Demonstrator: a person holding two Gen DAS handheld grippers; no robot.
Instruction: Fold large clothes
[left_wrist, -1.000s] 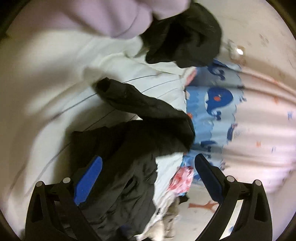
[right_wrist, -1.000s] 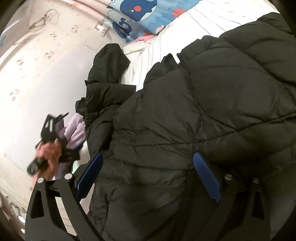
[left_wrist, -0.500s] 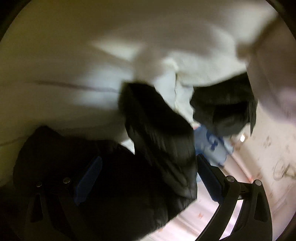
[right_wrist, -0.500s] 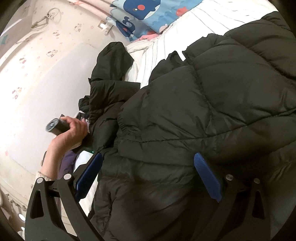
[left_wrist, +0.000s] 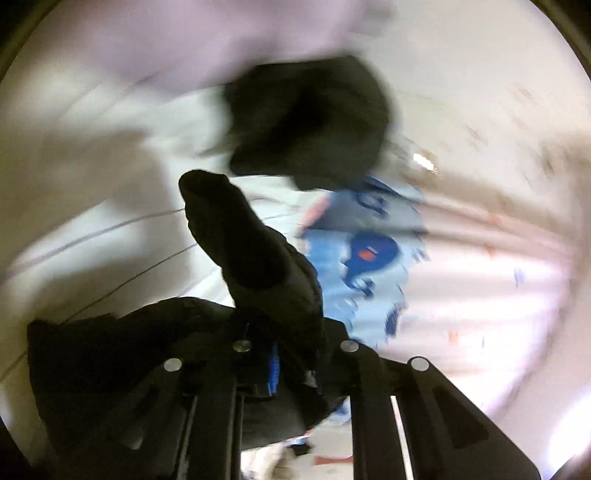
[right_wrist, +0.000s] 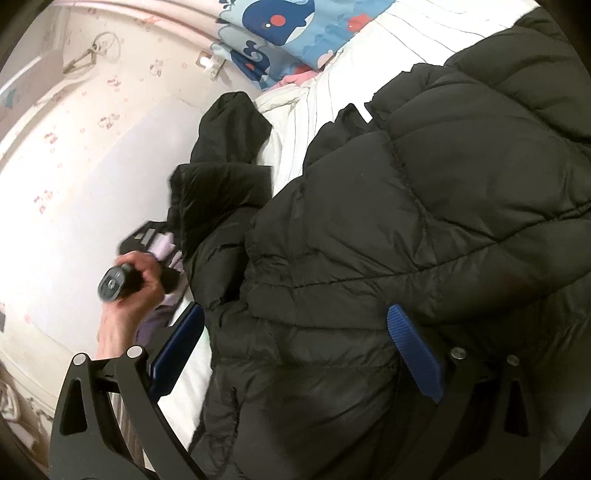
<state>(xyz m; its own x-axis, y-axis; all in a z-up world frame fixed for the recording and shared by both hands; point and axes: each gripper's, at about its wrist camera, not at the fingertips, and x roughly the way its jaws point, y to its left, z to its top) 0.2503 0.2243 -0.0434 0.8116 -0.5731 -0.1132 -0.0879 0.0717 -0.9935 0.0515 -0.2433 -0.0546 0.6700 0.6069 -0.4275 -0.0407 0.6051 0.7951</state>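
Observation:
A black quilted puffer jacket lies spread on a white striped bedsheet. My right gripper is open just above the jacket's lower part, a blue pad on either side. My left gripper is shut on a fold of the jacket's sleeve, which sticks up in front of it. In the right wrist view a hand holds the left gripper's handle at the jacket's left edge. The left wrist view is blurred.
A blue whale-print cloth lies at the head of the bed, also in the left wrist view. A pale patterned wall runs along the bed's left side. A lilac garment and another black jacket part lie beyond.
My left gripper has closed on the jacket sleeve and swung with it. My right gripper has stayed open over the jacket, shifting only slightly.

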